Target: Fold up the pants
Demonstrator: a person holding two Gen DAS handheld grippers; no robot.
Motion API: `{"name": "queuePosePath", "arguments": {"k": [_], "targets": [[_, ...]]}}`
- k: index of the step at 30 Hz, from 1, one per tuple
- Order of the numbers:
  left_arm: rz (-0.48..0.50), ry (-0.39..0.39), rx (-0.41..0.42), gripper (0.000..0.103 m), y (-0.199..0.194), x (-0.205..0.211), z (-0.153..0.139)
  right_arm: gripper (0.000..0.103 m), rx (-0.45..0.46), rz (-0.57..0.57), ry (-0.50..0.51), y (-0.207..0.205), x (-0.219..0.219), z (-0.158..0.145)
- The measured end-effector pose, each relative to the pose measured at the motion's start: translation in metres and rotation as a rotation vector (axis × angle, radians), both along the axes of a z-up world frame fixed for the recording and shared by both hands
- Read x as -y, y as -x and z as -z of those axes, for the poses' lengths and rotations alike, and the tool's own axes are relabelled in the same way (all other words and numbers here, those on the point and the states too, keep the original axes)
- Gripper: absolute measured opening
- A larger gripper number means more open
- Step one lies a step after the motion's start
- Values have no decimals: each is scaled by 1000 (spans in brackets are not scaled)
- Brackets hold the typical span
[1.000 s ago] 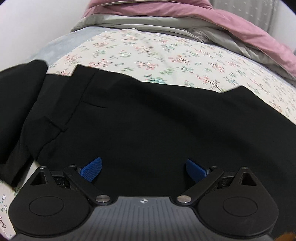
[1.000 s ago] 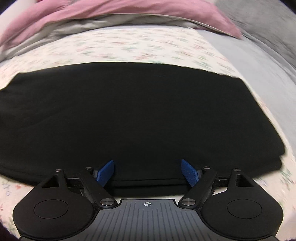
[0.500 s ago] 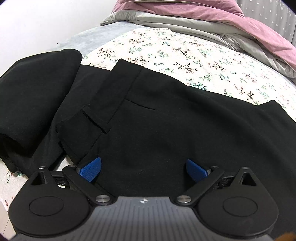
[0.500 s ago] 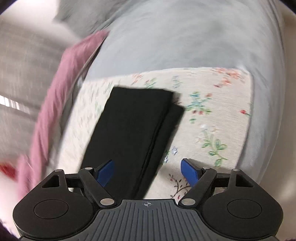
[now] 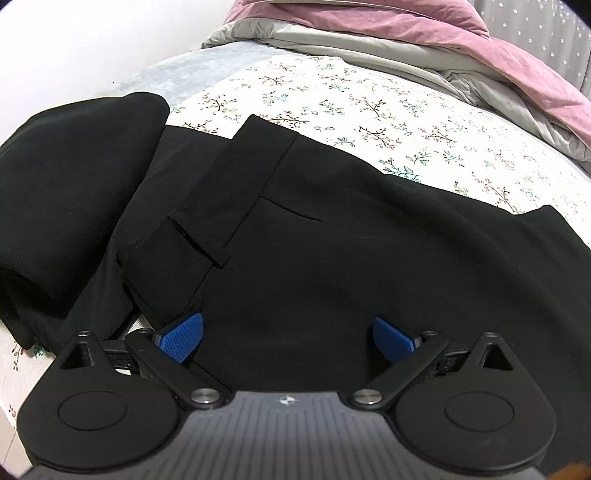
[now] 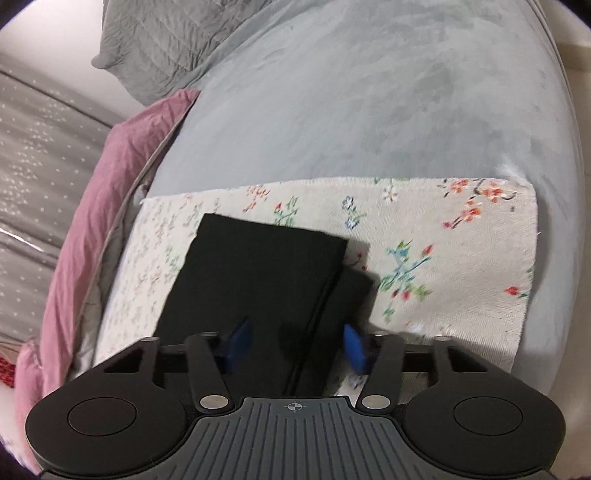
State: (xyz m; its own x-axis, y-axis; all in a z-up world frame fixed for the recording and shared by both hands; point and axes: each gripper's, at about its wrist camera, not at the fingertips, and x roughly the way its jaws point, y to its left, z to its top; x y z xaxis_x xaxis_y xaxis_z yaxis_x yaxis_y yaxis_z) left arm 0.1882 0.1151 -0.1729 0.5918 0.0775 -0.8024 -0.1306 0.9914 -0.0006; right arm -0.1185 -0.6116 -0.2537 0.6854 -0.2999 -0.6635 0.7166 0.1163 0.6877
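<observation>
Bed point(image 6: 369, 110) had a grey-blue cover with a floral sheet point(image 5: 369, 107) laid on it. Pink duvet point(image 5: 406, 33) was bunched along the bed's far edge. White wall point(image 5: 92, 40) stood behind the bed.

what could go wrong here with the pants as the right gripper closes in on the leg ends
1. The right gripper is closing over the pant legs, whose two layers lie offset; it may catch only one, leaving a crooked fold.
2. The left gripper stands open over the waist area, holding nothing, so a pull could drag the pants across the floral sheet.
3. Another black garment overlaps the waist and could get snagged.
</observation>
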Motion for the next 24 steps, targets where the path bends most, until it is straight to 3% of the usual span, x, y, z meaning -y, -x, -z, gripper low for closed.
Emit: {"name": "queuePosePath", "arguments": {"k": [2,5,11,13,17,24], "targets": [[-2,5,2,103,1,0,-1,14,-27,9,10,1,2,3],[25,-20,4,103,3,8,-4,7,-35,-14,28,0,6,5],[53,-63,0,103,8,14,-1,4,-61,-23,86,-5,0,-3],[45,-25,-5,103,8,8,-2,3,-88,-30,136,-8,-5,-10],[61,-40,0,103,10,9,-3,3,-151,-54,259,-17,-19,-26],[70,-39,2,103,13,8,-4,2,-182,-26,265,-13,-20,-28]]}}
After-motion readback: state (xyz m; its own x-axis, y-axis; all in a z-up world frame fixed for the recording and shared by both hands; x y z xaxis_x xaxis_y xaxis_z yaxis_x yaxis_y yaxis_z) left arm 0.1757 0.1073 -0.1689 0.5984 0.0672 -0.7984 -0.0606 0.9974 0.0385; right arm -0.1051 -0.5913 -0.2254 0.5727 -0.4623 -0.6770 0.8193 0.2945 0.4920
